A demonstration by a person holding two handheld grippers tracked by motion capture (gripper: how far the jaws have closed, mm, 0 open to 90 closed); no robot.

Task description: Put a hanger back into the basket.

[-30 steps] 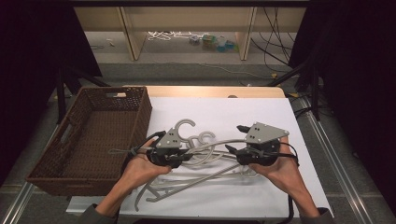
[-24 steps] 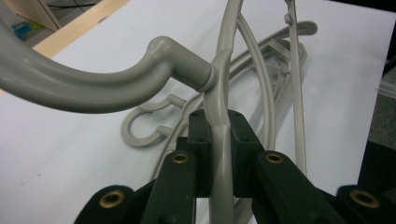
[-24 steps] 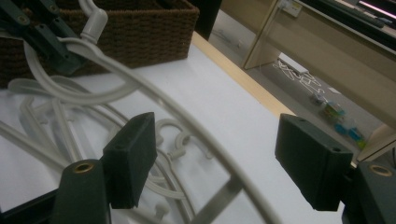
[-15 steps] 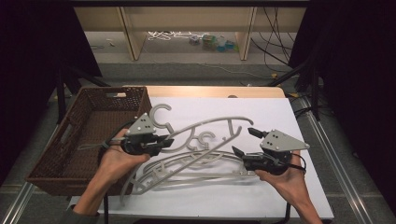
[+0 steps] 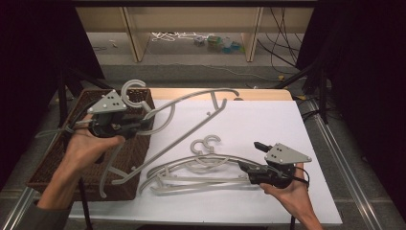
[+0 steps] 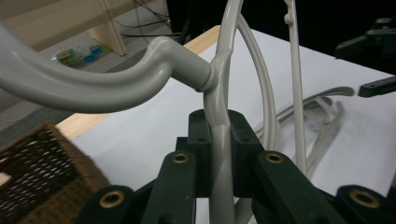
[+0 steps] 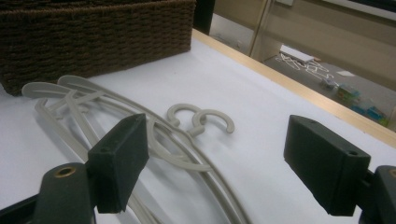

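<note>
At the far left sits my basket [image 5: 52, 165], dark wicker, on the table's left edge. Above its right rim my left gripper [image 5: 139, 125] is clamped on a grey hanger [image 5: 191, 122], pads pressing the bar just below the hook [image 5: 131, 91]; the hanger hangs tilted in the air, its lower end over the basket. In the middle, two more hangers [image 5: 201, 165] lie stacked on the white sheet [image 5: 268, 120], hooks side by side. At the right, my right gripper [image 5: 246, 155] has just been opening; its jaws stand wide with nothing between them, beside the pile.
</note>
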